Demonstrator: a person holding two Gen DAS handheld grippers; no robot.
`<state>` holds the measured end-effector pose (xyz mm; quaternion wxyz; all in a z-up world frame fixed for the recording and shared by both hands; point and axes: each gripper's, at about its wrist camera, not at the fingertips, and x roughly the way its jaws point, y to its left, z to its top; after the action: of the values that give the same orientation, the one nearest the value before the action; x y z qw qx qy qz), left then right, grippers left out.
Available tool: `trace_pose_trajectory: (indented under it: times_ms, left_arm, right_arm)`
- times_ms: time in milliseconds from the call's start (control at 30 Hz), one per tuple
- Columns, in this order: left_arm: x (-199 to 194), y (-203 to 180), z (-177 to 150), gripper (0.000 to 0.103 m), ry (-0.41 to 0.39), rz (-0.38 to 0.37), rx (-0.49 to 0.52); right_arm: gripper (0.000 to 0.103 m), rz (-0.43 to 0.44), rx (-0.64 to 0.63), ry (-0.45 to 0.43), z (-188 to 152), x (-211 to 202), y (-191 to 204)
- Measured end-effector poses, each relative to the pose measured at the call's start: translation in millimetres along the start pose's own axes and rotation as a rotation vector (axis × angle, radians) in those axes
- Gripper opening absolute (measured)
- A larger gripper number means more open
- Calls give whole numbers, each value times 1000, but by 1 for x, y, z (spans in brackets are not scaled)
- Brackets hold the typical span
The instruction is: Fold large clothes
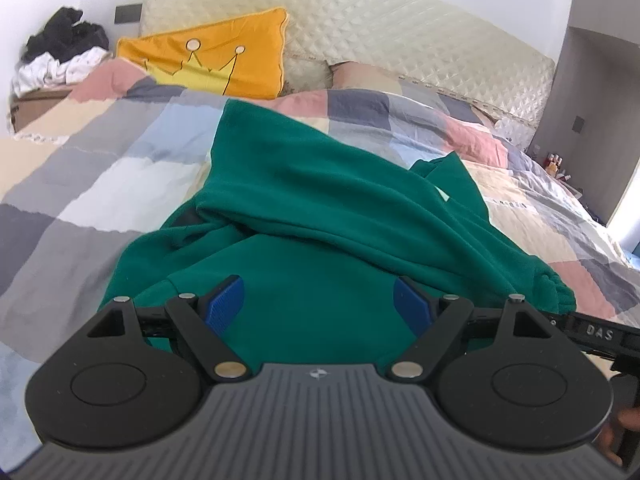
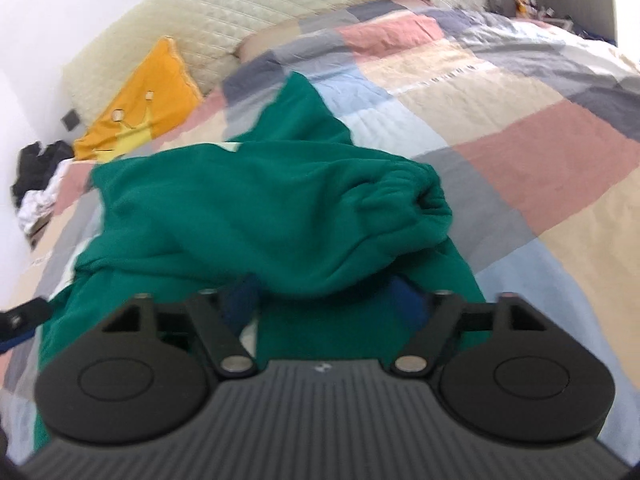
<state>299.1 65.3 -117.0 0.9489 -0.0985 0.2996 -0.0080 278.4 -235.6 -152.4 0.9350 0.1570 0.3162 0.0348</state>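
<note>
A large green sweatshirt [image 1: 320, 200] lies bunched on the checked quilt [image 1: 100, 168], one sleeve folded across its body. In the right wrist view the same sweatshirt [image 2: 248, 208] shows its gathered cuff [image 2: 420, 200] at the right. My left gripper [image 1: 320, 300] hovers just above the near part of the fabric with its blue pads [image 1: 226, 300] wide apart and nothing between them. My right gripper [image 2: 322, 300] also stands open; a fold of the sleeve sags between its pads without being pinched. That view is blurred.
A yellow crown pillow [image 1: 212, 56] leans on the quilted cream headboard [image 1: 360, 20]. A heap of black and white clothes [image 1: 60, 48] sits at the far left. Small bottles [image 1: 556, 164] stand on a bedside surface at the right. The quilt [image 2: 520, 140] spreads wide to the right.
</note>
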Motion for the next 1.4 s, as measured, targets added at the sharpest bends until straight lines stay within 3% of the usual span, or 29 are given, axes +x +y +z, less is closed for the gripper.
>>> trace_pose_trajectory:
  times_ms: [300,600,867,1033,1233,1400]
  left_arm:
    - [-34,-17,-8,86,-31,-5,70]
    - [-75,-30,-28,87,-46,-26,96]
    - [-101,-44,-52,90,-30,-30,149]
    - [-102,-40,-56,91,-3,6,148]
    - [-87,-11,-43,91,93,86,131]
    - [-86,30,-25,91,167,129,78]
  right_arm:
    - [77,49,-161,-72,-11,-64,19]
    - [77,93,-140,-108,-26,-122,8]
    - [77,74,-114,-132,-38,-147,-5]
    - [77,-81,-93,-51,-35,-129,-16]
    - [77,-98,131,73,-32,-104,-55]
    - [77,-123,216,121,-36,-90,-70]
